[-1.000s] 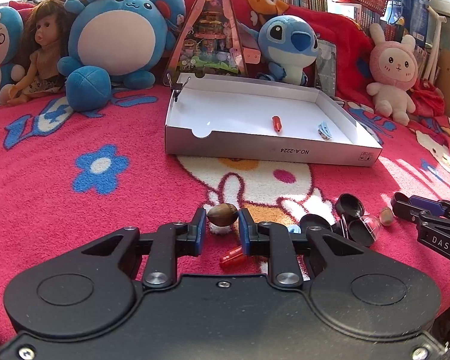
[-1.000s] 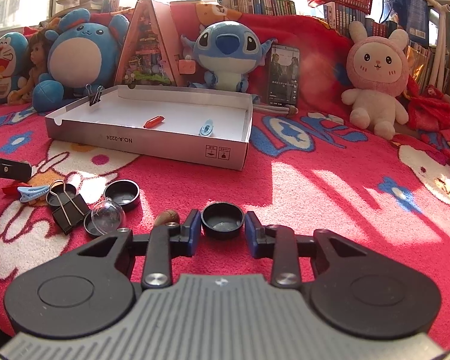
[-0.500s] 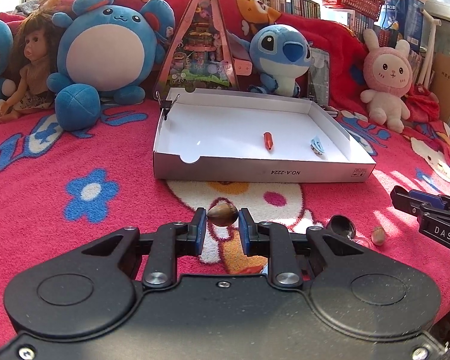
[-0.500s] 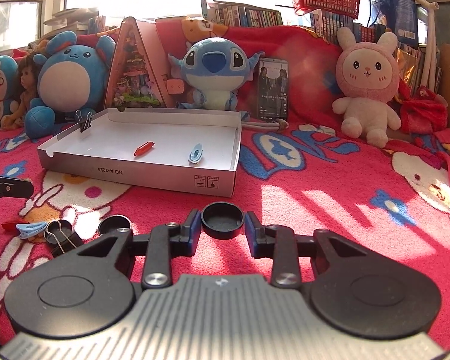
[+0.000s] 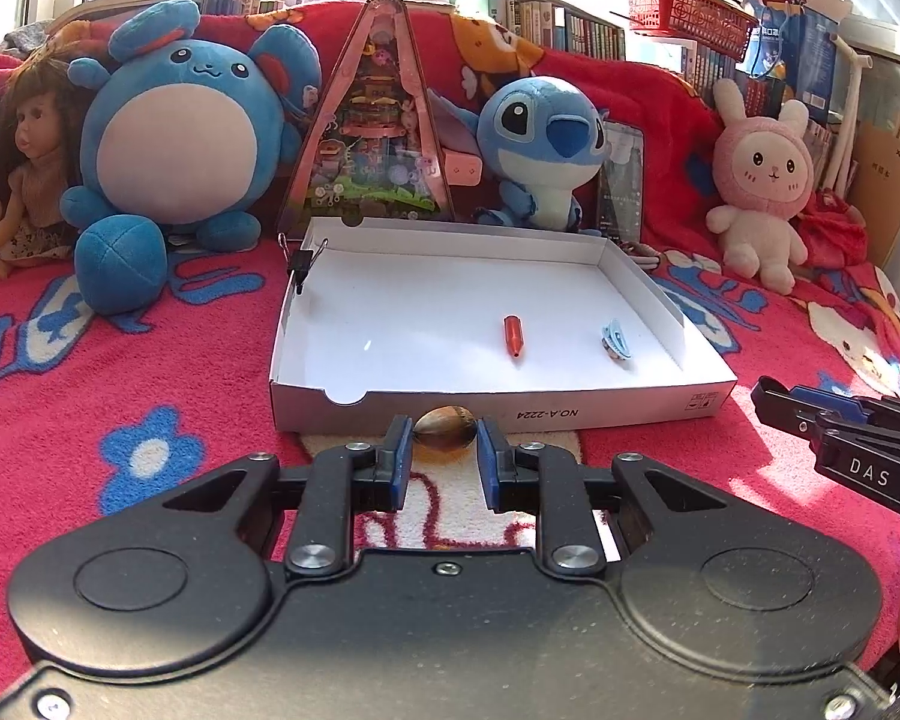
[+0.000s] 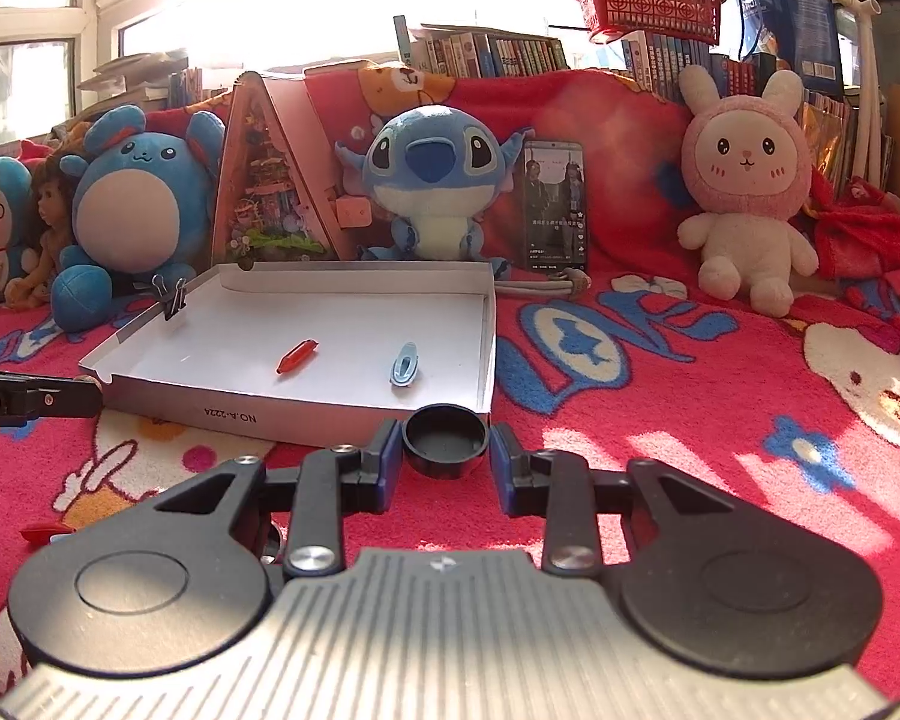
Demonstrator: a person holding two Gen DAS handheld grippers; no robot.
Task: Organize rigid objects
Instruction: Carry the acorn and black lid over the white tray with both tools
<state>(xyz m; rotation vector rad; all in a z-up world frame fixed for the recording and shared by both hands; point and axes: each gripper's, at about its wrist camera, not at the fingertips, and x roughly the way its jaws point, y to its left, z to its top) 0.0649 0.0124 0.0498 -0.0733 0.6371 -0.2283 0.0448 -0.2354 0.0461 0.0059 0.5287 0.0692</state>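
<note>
Holding a brown nut point(image 5: 445, 427) clamped in my left gripper point(image 5: 444, 463) and a black cap point(image 6: 445, 439) in my right gripper point(image 6: 445, 463), both near the white box point(image 5: 576, 415), which contains a red capsule point(image 5: 513, 337), blue clip point(image 5: 615, 341) and binder clip point(image 5: 301, 264).

Both cams ride low on the handheld grippers, angled slightly down across the red blanket point(image 5: 150, 372), each with its own fingers filling the bottom of frame. Left wrist view sits close to the white box point(image 5: 630, 414), front wall dead at 12 o'clock, with the right gripper point(image 5: 774, 402) poking in at 3 o'clock; right wrist view has the same box point(image 6: 306, 420) at about 11 o'clock, a little farther off, and the left gripper's tip at 9 o'clock. Shared: box, blue plush point(image 5: 546, 144) point(image 6: 432, 180), pink bunny point(image 5: 762, 192) point(image 6: 744, 198), bookshelf backdrop.
</note>
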